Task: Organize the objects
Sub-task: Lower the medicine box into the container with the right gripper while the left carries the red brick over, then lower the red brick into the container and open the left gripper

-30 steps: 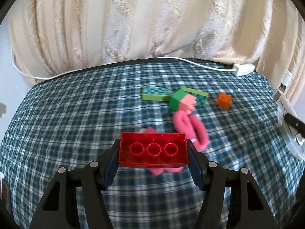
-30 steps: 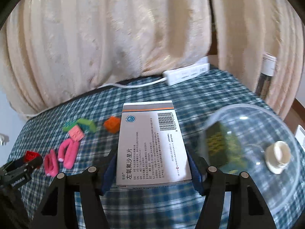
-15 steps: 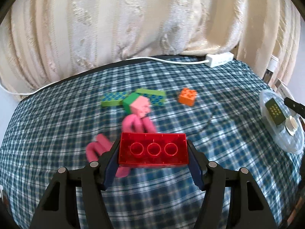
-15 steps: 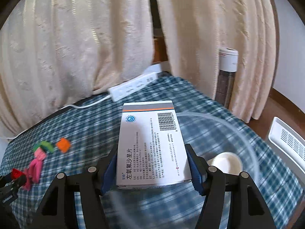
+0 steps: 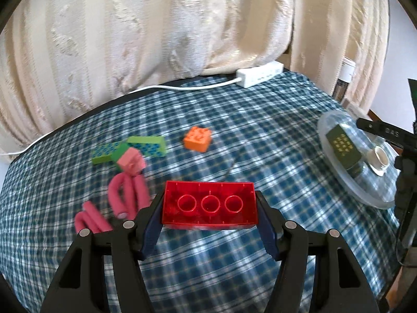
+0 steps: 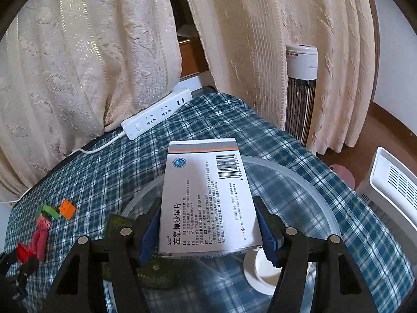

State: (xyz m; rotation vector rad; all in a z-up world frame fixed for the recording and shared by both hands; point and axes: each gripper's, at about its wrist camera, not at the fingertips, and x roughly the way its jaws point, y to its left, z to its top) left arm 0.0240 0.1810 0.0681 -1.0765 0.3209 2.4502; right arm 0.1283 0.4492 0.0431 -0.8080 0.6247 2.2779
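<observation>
My left gripper (image 5: 209, 212) is shut on a red building brick (image 5: 209, 204) and holds it above the checked tablecloth (image 5: 260, 135). Beyond it lie an orange brick (image 5: 197, 138), green bricks (image 5: 146, 146), a pink brick (image 5: 130, 159) and pink foam curlers (image 5: 122, 198). My right gripper (image 6: 208, 224) is shut on a white medicine box (image 6: 208, 198) and holds it over a clear round plastic bowl (image 6: 325, 208). The bowl holds a dark green packet (image 6: 117, 228) and a white cap (image 6: 260, 274). The bowl also shows in the left wrist view (image 5: 365, 190) at the right.
A white power strip (image 6: 156, 114) with its cable lies at the table's back edge against cream curtains (image 5: 156, 26). A tower heater (image 6: 301, 91) and a white appliance (image 6: 391, 190) stand on the floor to the right of the table.
My right gripper has carried the medicine box rightward until it is over the clear bowl. My left gripper has swung right with the red brick, so the bricks and curlers now sit to its left.
</observation>
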